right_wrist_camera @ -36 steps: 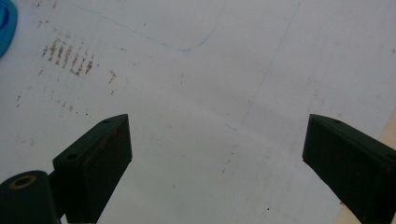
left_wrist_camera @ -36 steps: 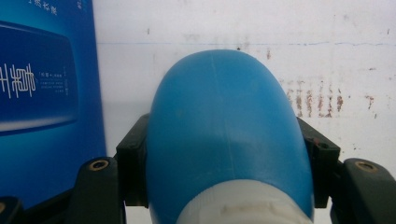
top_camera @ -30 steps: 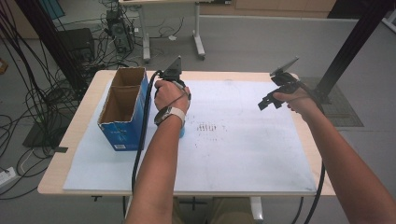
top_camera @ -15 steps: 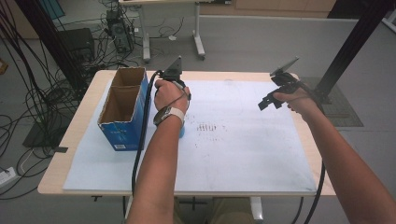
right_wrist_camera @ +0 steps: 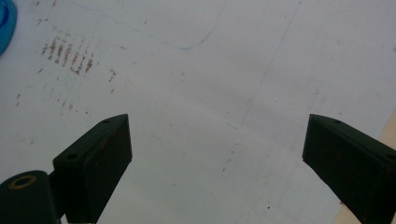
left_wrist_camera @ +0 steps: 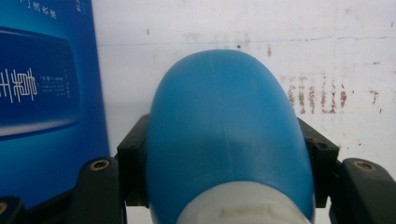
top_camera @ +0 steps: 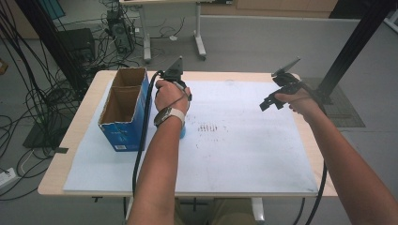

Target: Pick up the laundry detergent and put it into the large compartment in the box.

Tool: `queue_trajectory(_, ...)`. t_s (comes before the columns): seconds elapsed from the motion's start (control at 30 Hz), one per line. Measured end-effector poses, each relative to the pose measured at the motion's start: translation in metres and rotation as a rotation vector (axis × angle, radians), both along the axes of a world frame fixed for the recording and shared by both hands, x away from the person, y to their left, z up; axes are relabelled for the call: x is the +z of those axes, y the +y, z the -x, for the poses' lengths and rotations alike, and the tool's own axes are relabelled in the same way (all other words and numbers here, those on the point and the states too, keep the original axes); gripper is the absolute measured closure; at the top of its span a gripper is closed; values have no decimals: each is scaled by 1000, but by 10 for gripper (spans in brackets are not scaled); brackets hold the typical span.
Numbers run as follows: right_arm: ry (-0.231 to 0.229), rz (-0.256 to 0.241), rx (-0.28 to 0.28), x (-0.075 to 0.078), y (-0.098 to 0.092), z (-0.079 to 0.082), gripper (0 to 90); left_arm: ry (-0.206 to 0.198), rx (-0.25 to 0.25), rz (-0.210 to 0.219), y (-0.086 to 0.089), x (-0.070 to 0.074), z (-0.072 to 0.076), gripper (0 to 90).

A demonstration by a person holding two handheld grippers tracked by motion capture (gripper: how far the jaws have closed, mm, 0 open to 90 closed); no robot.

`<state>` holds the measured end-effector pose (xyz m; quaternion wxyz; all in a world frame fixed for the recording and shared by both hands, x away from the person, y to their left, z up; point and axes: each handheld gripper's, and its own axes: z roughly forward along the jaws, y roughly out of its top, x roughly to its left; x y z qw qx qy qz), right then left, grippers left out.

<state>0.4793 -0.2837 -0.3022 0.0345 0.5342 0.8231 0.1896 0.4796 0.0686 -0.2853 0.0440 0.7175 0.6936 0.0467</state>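
The left gripper (left_wrist_camera: 224,186) clamps a smooth, rounded blue plastic bottle (left_wrist_camera: 224,130) with a white cap, beside the blue carton (left_wrist_camera: 42,93). The right gripper (right_wrist_camera: 217,163) hangs open.

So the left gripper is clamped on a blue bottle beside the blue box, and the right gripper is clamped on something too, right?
Not quite. The right gripper holds nothing: the right gripper view shows its jaws wide apart over the white mat. The rest is right.
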Motion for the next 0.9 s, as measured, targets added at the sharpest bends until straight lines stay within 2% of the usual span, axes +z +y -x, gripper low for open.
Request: queue_trajectory(0.9,-1,0,-1,1,-1,1,80,1,-8,-3,-1,0,0,369)
